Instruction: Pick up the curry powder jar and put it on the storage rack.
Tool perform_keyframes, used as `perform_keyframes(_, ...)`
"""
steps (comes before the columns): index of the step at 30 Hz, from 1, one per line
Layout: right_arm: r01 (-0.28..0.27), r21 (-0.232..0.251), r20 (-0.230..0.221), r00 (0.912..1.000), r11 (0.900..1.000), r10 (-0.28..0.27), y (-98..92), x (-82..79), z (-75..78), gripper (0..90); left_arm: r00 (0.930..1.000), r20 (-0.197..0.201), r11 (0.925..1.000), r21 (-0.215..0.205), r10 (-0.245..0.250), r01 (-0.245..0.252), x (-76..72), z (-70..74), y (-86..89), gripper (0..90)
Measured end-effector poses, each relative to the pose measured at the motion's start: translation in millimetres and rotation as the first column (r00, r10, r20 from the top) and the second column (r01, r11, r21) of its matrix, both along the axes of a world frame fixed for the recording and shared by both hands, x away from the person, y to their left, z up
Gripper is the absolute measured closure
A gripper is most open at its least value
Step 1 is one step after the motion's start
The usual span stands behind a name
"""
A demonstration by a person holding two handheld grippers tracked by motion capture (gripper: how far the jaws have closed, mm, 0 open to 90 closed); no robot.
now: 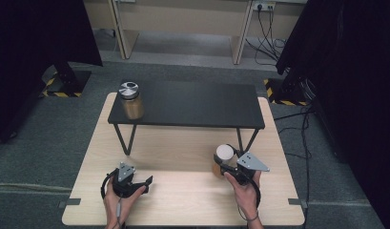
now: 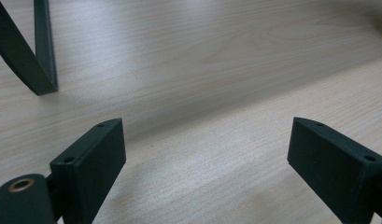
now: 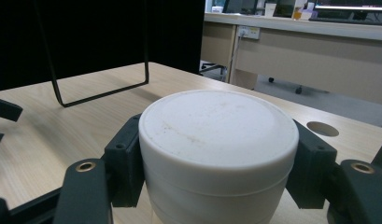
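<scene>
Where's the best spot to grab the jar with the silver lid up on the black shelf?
Grip the silver-lidded jar across its straight round sides just under the lid, coming level from the table's near side. It stands upright at the black shelf's front left corner, so nothing blocks that approach.

Pale wood-grain table (image 2: 216, 60), smooth and faintly sheeny. Near right jar's white lid (image 3: 219, 128): matt plastic, lightly scuffed. Far left jar's lid (image 1: 128, 89): shiny metal.

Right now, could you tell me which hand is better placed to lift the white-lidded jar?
Right: the right gripper is already shut on the white-lidded jar, while the left gripper rests open, apart from it.
</scene>
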State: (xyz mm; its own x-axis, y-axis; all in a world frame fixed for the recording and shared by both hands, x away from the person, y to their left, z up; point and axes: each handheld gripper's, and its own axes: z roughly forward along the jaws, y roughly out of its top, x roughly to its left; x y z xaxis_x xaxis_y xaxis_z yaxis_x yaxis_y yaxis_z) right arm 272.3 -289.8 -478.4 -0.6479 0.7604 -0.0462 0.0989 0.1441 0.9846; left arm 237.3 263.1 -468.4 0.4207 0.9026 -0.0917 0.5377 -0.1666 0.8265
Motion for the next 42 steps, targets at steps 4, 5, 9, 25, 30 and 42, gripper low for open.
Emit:
perform_keyframes(4,-0.011,0.019,0.021,0.9997,1.000,0.011,-2.1,-6.1,6.6,34.2,1.0000,0.001,1.0000,0.005,-0.002,0.002,0.0,0.3,-0.5,11.1)
perform_keyframes(5,-0.015,0.014,0.026,0.9995,1.000,0.015,-2.6,-7.5,9.9,34.2,1.0000,0.002,1.0000,0.005,-0.001,0.001,-0.2,0.1,-0.5,11.2)
perform_keyframes(9,-0.029,0.000,0.049,0.9984,1.000,0.029,-3.6,-14.1,24.3,34.2,1.0000,0.003,1.0000,0.002,0.000,0.000,-0.5,-0.1,-0.3,11.1)
perform_keyframes(25,-0.057,0.035,0.030,0.9980,0.998,0.056,-16.5,-26.2,81.3,34.2,1.0000,0.002,1.0000,-0.006,0.004,-0.004,-0.4,-0.5,0.6,11.1)
perform_keyframes(30,-0.054,0.055,0.016,0.9985,0.997,0.053,-19.7,-28.2,96.3,34.2,1.0000,0.002,1.0000,-0.005,0.004,-0.004,-0.4,-0.5,0.4,11.1)
perform_keyframes(42,-0.043,0.061,-0.008,0.9990,0.997,0.044,-26.0,-29.4,133.9,34.2,1.0000,-0.002,0.9999,-0.009,0.005,-0.005,0.0,-0.4,1.0,11.1)
